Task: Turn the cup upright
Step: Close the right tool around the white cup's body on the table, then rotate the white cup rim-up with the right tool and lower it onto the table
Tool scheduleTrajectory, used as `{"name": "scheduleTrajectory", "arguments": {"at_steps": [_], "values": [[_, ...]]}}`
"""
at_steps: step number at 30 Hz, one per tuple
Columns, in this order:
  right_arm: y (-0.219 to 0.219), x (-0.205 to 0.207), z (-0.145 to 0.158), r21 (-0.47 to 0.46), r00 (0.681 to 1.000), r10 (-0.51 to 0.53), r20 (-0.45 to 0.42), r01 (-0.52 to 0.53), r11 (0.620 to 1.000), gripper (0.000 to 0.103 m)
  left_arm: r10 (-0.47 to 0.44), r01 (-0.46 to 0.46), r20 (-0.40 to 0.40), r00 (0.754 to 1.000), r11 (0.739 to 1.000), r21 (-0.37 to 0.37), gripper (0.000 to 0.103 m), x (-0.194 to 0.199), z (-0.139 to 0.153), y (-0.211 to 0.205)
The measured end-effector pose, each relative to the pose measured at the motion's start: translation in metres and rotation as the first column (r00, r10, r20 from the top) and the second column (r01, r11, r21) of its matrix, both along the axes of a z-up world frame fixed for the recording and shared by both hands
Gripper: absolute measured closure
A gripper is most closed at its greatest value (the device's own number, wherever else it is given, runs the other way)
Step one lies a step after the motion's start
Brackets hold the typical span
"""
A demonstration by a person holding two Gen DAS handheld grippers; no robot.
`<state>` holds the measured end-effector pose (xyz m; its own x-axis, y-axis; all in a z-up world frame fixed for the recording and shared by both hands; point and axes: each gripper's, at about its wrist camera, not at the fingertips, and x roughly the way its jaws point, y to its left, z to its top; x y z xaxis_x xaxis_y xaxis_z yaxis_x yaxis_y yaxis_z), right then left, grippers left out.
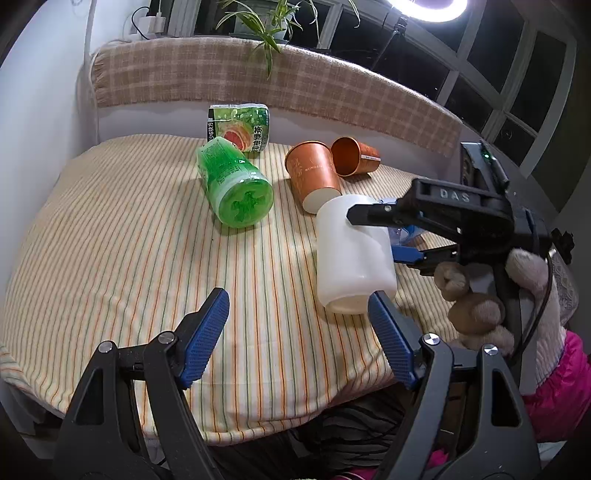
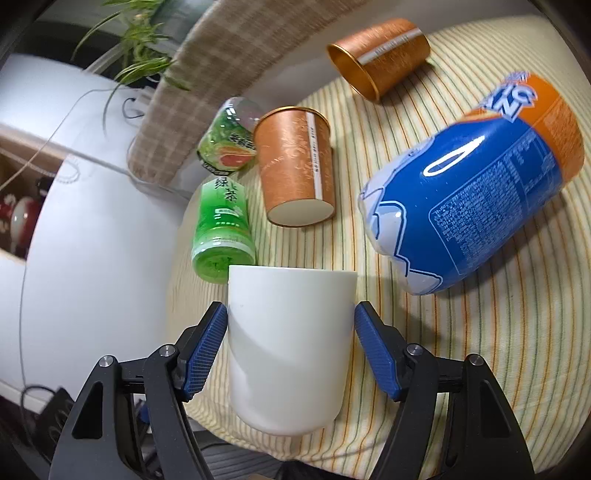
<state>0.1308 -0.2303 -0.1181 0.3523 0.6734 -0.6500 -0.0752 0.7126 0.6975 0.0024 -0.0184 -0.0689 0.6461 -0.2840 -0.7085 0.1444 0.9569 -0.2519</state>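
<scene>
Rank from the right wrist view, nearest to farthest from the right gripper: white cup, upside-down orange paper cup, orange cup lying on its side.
1. white cup: between the right gripper fingers, held.
2. upside-down orange paper cup: beyond the white cup, mid-table, base toward the camera.
3. orange cup lying on its side: far right, open mouth facing left.

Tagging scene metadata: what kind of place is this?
Likely a home room, not a lab: a table under a striped cloth, a plaid blanket along the back, a spider plant on the windowsill by dark window panes, and a ring light.
</scene>
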Motion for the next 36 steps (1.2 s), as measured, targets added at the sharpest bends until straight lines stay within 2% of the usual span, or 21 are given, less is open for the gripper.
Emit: {"name": "scheduleTrajectory", "arguments": {"at_steps": [5,8,12,18,21,25,30,33,36], "values": [[0.001,-0.013,0.007,-0.03,0.996,0.02,0.085,-0.017,0.999,0.032,0.006,-0.006,-0.004,1.0,1.0,-0.005,0.023,0.002,-0.001,0.001],[0.004,-0.022,0.014,-0.081,0.986,0.034,0.161,-0.021,0.996,0.032,0.014,-0.014,-0.004,1.0,1.0,-0.01,0.023,0.001,-0.001,0.004],[0.013,-0.031,0.028,-0.188,0.951,0.068,0.301,-0.011,0.982,0.032,0.025,-0.025,-0.004,1.0,1.0,-0.014,0.023,0.001,-0.001,0.008],[0.023,-0.04,0.037,-0.324,0.889,0.125,0.441,0.027,0.946,0.032,0.029,-0.029,-0.003,1.0,0.999,-0.018,0.023,0.002,-0.001,0.011],[0.028,-0.042,0.037,-0.357,0.873,0.146,0.464,0.034,0.933,0.032,0.025,-0.025,-0.006,1.0,0.999,-0.02,0.023,0.002,-0.002,0.011],[0.038,-0.057,0.039,-0.423,0.821,0.201,0.534,0.053,0.905,0.032,0.029,-0.029,-0.004,1.0,0.999,-0.018,0.023,0.003,-0.002,0.011],[0.042,-0.078,0.032,-0.471,0.784,0.248,0.57,0.063,0.88,0.032,0.028,-0.028,-0.004,1.0,0.999,-0.019,0.023,0.002,-0.002,0.012],[0.042,-0.087,0.03,-0.487,0.774,0.269,0.574,0.057,0.872,0.032,0.026,-0.026,-0.003,1.0,1.0,-0.016,0.023,0.002,-0.001,0.012],[0.04,-0.09,0.028,-0.483,0.779,0.269,0.566,0.049,0.874,0.032,0.025,-0.025,0.002,1.0,1.0,-0.01,0.023,0.0,0.0,0.01]]}}
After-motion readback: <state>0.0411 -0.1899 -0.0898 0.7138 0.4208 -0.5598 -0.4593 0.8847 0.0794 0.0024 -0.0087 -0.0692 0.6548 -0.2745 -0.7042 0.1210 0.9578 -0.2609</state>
